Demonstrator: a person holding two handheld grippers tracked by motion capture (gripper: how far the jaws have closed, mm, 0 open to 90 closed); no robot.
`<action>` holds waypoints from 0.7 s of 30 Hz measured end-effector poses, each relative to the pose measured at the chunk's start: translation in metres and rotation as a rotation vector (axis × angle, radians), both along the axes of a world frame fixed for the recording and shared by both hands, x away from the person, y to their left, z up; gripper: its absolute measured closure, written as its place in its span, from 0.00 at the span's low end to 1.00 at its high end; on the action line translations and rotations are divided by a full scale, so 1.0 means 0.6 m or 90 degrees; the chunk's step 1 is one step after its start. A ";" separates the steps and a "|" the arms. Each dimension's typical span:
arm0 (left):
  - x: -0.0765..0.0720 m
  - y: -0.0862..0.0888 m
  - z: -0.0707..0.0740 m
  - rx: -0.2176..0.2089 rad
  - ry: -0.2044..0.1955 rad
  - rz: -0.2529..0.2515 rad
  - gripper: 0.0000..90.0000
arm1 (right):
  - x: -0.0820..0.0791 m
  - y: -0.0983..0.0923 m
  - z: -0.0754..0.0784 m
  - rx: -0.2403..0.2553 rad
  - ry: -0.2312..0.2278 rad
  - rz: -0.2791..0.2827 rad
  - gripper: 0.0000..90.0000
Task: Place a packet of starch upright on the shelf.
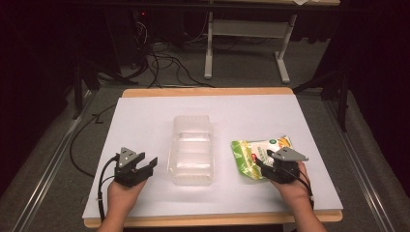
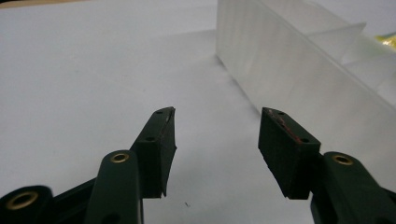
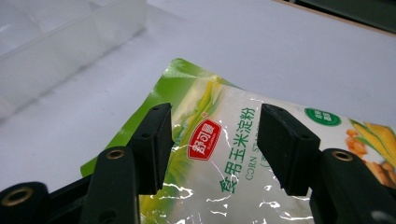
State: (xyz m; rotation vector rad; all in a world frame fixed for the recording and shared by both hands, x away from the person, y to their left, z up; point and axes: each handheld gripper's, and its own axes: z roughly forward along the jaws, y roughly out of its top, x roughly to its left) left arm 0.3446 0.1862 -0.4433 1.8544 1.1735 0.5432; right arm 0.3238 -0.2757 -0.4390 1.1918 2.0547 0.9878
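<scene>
The right gripper (image 1: 269, 163) hovered right over the near end of the corn starch bag (image 1: 257, 152), jaws about half open around it, pressing nothing. The bag lay flat on the white surface (image 1: 145, 116), beside the clear tray (image 1: 191, 150). The left gripper (image 1: 143, 164) stood open and empty (the bag's far corner was cut off in the right gripper view).

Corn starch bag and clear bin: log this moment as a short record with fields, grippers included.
surface: white sheet on a wooden table
bag: green and yellow corn starch bag, lying flat, right of the bin
bin: clear plastic bin, mid-table, apart from the bag
right gripper: jaws open above the bag, not pressing it
left gripper: jaws open, nothing between them, beside the bin's wall
hands: one behind each gripper, at the near edge
</scene>
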 end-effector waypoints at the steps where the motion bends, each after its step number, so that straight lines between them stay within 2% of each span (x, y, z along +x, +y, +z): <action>1: 0.000 -0.002 -0.002 0.009 0.003 -0.005 0.52 | 0.000 0.000 0.000 0.000 0.000 0.000 0.51; 2: -0.001 -0.006 -0.004 0.014 0.002 -0.012 0.51 | -0.006 -0.004 -0.001 0.003 -0.005 0.013 0.52; 6: -0.004 -0.010 0.000 0.014 -0.007 -0.016 0.50 | -0.009 -0.009 0.001 0.008 -0.013 0.021 0.52; 12: -0.002 -0.007 -0.003 0.015 -0.002 -0.007 0.48 | -0.006 -0.006 -0.002 -0.001 -0.002 0.027 0.51; 21: -0.003 -0.007 -0.003 0.015 -0.002 -0.018 0.48 | -0.014 -0.002 0.002 0.009 0.003 0.033 0.50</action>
